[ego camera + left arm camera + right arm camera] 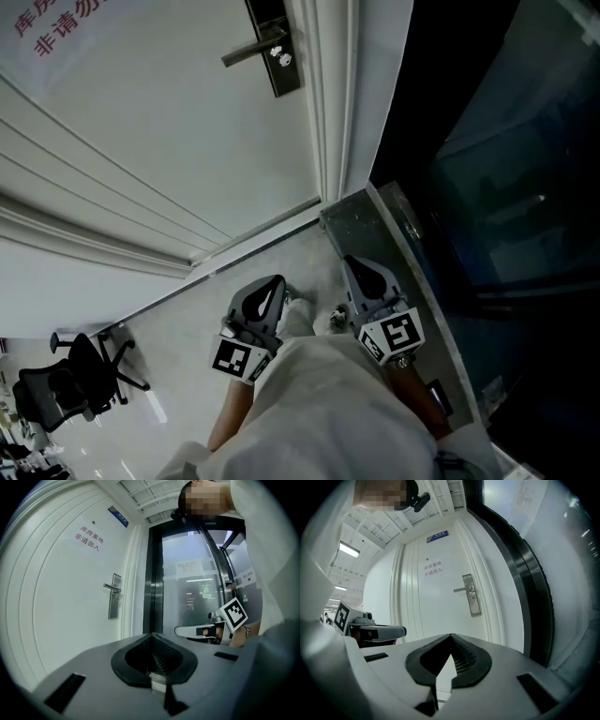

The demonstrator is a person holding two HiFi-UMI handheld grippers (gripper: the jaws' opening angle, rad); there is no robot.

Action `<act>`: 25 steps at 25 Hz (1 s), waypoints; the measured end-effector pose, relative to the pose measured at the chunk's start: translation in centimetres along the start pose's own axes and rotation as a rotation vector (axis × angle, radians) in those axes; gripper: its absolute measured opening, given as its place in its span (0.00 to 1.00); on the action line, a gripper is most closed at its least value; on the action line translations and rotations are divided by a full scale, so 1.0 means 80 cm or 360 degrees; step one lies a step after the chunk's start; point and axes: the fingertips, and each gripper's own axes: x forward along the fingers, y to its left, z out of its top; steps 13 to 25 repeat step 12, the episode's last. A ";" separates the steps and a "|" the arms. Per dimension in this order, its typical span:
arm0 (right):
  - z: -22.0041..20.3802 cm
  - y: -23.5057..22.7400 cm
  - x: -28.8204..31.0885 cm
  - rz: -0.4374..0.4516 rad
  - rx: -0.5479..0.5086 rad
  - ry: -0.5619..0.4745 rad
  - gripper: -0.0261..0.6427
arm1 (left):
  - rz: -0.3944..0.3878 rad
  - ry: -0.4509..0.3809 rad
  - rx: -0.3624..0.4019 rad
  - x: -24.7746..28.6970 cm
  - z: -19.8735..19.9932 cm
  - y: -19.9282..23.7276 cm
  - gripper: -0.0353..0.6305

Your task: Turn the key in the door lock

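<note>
Right tool (451, 639) faces white door (426, 606) over pale floor (187, 328).

You hold both tongs low in front of your body, side by side and a little apart, tips pointing away from you. Your left tongs (272, 286) are pressed together tip to tip, with nothing between them. Your right tongs (356, 267) are closed and empty too. Your left forearm (230, 417) and right forearm (417, 389) reach forward, bare at the wrists.
</note>
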 end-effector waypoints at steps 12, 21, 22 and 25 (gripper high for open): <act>-0.007 0.050 0.050 0.0047 -0.0001 0.0086 0.04 | 0.0074 -0.0052 -0.0026 -0.042 0.015 0.050 0.06; -0.007 0.050 0.050 0.0047 -0.0001 0.0086 0.04 | 0.0074 -0.0052 -0.0026 -0.042 0.015 0.050 0.06; -0.007 0.050 0.050 0.0047 -0.0001 0.0086 0.04 | 0.0074 -0.0052 -0.0026 -0.042 0.015 0.050 0.06; -0.007 0.050 0.050 0.0047 -0.0001 0.0086 0.04 | 0.0074 -0.0052 -0.0026 -0.042 0.015 0.050 0.06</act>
